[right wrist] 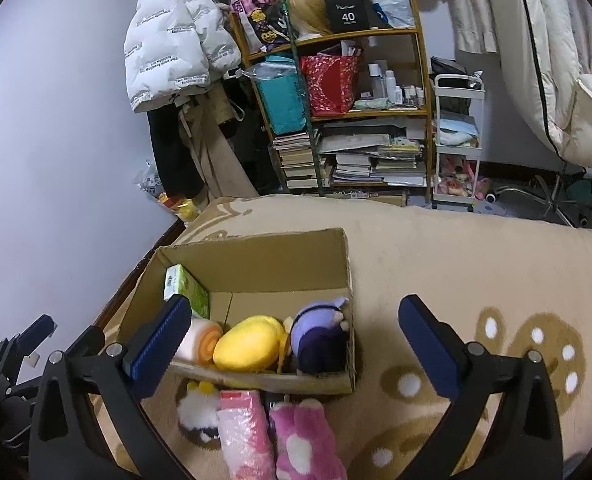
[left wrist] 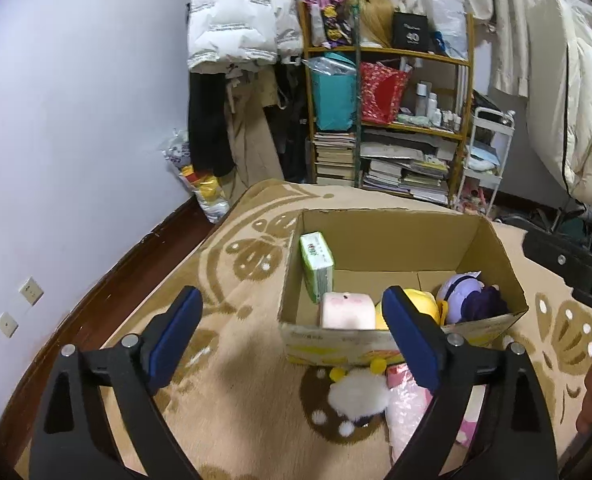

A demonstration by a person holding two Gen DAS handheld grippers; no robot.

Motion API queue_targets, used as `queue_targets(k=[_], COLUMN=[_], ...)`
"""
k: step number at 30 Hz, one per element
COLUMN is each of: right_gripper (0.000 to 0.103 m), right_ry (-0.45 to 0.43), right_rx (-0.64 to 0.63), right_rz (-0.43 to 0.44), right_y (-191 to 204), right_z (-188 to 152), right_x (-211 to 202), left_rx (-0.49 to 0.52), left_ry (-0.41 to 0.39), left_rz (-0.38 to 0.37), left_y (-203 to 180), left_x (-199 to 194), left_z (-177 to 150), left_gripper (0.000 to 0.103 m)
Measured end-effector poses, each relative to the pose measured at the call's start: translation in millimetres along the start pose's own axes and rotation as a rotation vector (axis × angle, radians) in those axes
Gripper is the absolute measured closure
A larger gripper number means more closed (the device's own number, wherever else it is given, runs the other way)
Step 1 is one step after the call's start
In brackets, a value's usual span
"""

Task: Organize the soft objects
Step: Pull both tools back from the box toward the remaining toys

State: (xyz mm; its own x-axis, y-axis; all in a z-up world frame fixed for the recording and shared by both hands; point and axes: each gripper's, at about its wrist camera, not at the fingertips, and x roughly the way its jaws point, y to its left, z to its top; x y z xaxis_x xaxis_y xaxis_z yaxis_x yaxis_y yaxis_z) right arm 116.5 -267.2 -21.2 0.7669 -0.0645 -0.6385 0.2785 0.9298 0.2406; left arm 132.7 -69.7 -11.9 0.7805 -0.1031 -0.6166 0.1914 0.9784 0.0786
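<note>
both claws hang empty above the rug: left gripper [left wrist: 292, 312] and right gripper [right wrist: 296, 320], jaws spread wide. cardboard box [right wrist: 256, 256] holds a purple plush [right wrist: 320, 340], yellow plush [right wrist: 248, 344], rolled towel [right wrist: 200, 340] and tissue pack [left wrist: 316, 264]. only the right view shows the pink plush [right wrist: 308, 440] before the box.

Pale lilac wall [left wrist: 76, 120] on the left, dark wooden skirting [left wrist: 108, 284] along its foot, two sockets [left wrist: 31, 291] low down. Beige patterned carpet [right wrist: 476, 264] across the floor. At the back, a wooden shelf [right wrist: 336, 36] crammed with bags, bottles and stacked books [right wrist: 360, 166], white puffer jacket [right wrist: 168, 40] hung beside it, small white trolley [right wrist: 458, 140] to the right.
</note>
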Motion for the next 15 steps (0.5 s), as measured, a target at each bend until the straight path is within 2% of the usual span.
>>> queue_targets(k=[15], right_gripper=[0.0], right_ry=[-0.004], right_rx=[-0.009], right_rz=[-0.032], right_y=[1.6], right_z=[-15.5], right_x=[-43.6], left_rx=[-0.015], left_ry=[0.059], left_rz=[-0.021], left_y=[5.9], left_x=[-36.4], left_z=[-25.7], left_gripper=[0.011])
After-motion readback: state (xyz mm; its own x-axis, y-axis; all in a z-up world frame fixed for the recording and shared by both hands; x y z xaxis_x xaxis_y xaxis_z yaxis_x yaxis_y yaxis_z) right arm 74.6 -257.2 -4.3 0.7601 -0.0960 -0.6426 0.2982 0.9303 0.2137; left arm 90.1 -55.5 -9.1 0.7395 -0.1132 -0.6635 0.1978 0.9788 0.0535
